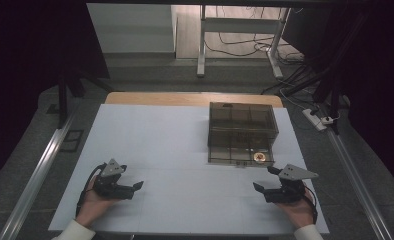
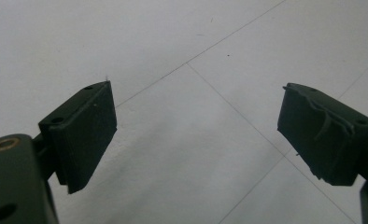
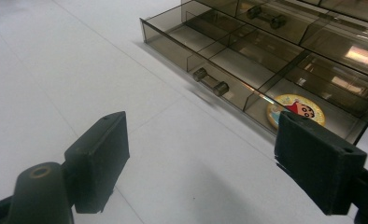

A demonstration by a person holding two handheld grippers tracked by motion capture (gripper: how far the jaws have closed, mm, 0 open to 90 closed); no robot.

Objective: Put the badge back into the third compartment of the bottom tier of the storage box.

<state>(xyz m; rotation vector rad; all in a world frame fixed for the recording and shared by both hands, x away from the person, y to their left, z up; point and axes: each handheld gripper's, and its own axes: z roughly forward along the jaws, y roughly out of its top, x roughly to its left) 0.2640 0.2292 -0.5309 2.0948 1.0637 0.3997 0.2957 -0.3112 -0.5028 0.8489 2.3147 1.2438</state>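
A smoky see-through drawer box (image 1: 242, 125) stands on the white table top (image 1: 160, 145), right of centre. Its bottom drawer (image 3: 229, 60) is pulled out, with a small bar handle (image 3: 210, 81) on its front. A round cartoon badge (image 3: 298, 108) lies in the drawer's right compartment, and the same badge (image 1: 259, 157) is seen from above. My left gripper (image 1: 130, 179) rests open at the near left, its jaws (image 2: 196, 126) over bare table. My right gripper (image 1: 265, 178) is open just in front of the drawer, nothing between its jaws (image 3: 201, 144).
A second handle (image 3: 266, 16) sits on the upper drawer. Metal rails (image 1: 35, 175) run along both sides of the table. A power strip (image 1: 317, 119) and cables lie on the floor at the right; a white frame (image 1: 235, 30) stands behind.
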